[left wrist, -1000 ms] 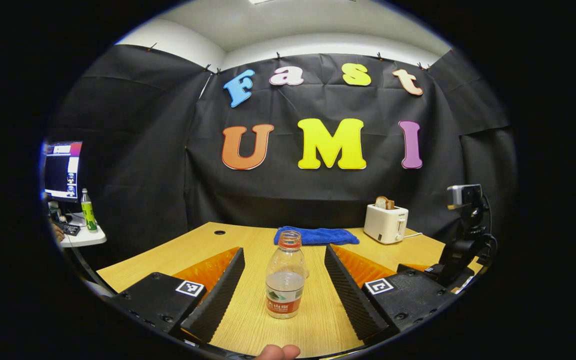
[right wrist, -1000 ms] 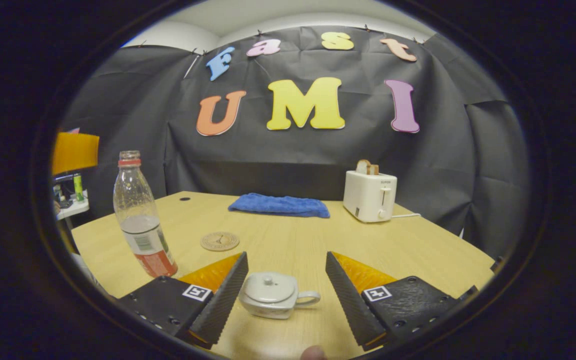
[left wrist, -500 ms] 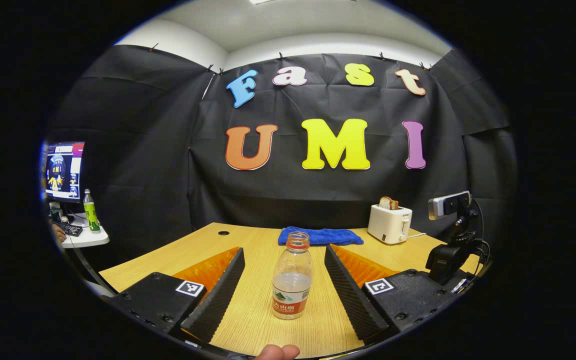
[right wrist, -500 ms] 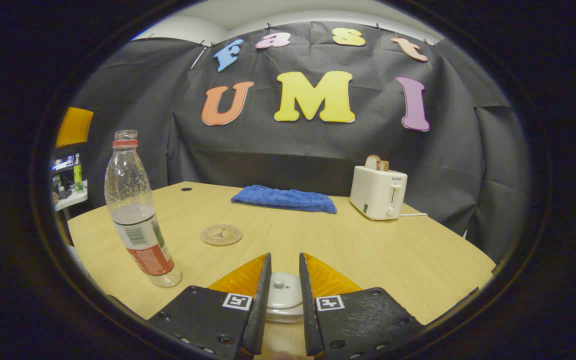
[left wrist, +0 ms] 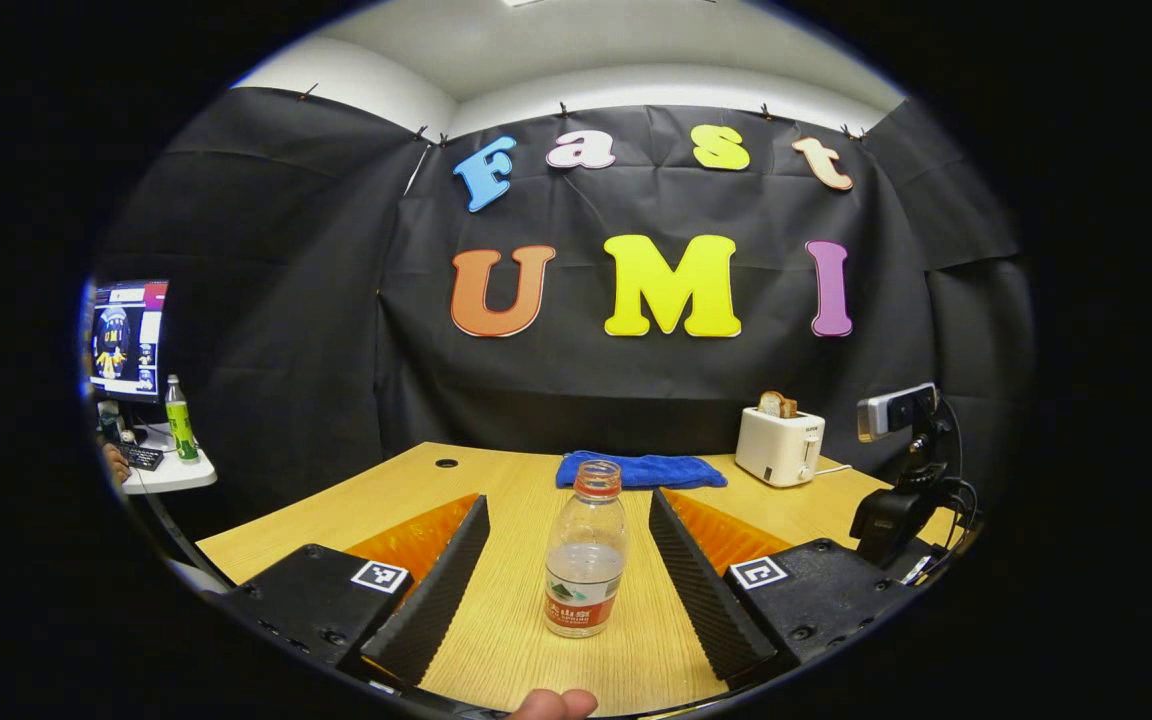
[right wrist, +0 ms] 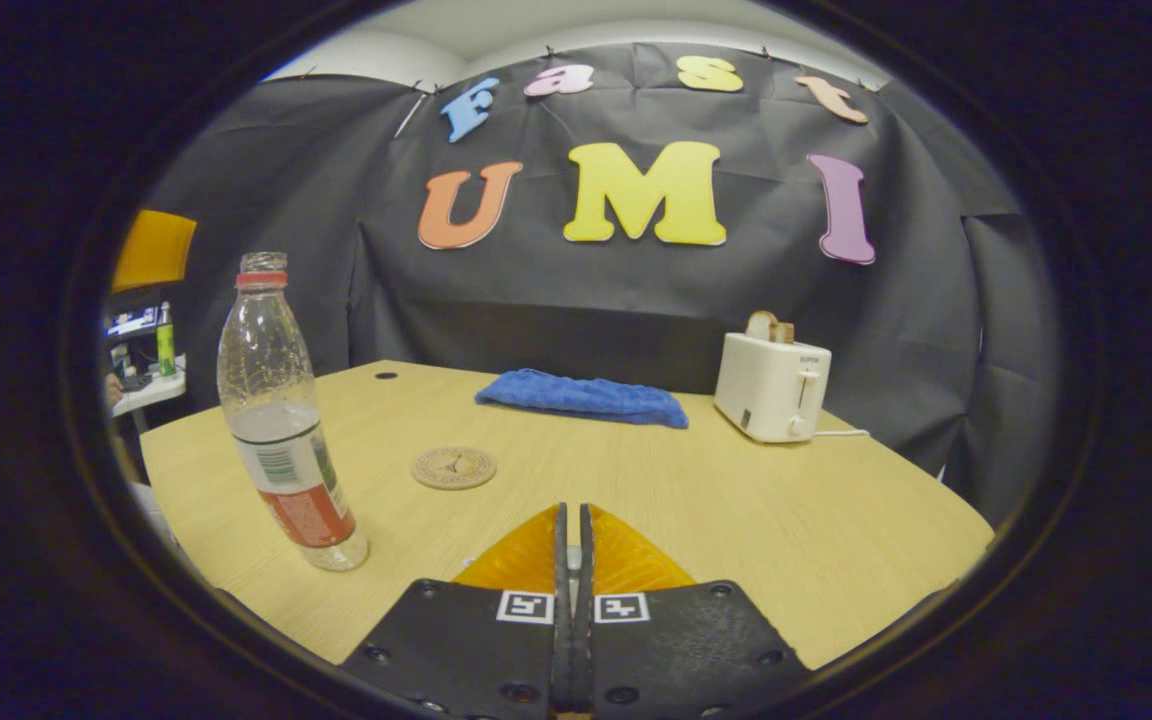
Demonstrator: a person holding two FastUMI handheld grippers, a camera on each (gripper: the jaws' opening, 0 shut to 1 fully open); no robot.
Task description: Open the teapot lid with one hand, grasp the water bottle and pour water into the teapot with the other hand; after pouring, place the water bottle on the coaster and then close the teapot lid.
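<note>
A clear water bottle (left wrist: 584, 550) with a red label and no cap stands upright on the wooden table (left wrist: 496, 660), holding a little water. My left gripper (left wrist: 568, 498) is open, one finger on each side of the bottle, not touching it. In the right gripper view the same bottle (right wrist: 281, 420) stands at the left, and a round coaster (right wrist: 453, 467) lies behind it. My right gripper (right wrist: 573, 510) is shut, with a sliver of the white teapot lid (right wrist: 572, 553) pinched between its fingers. The teapot's body is hidden under them.
A blue towel (right wrist: 581, 397) lies at the back of the table, with a white toaster (right wrist: 772, 385) holding bread to its right. In the left gripper view the other gripper's handle and camera (left wrist: 901, 495) stand at the right. A side desk with a monitor (left wrist: 126, 340) is far left.
My right gripper has come down over the teapot and gone from wide open to shut on the lid. The left gripper has stayed open around the bottle, shifting only slightly.
</note>
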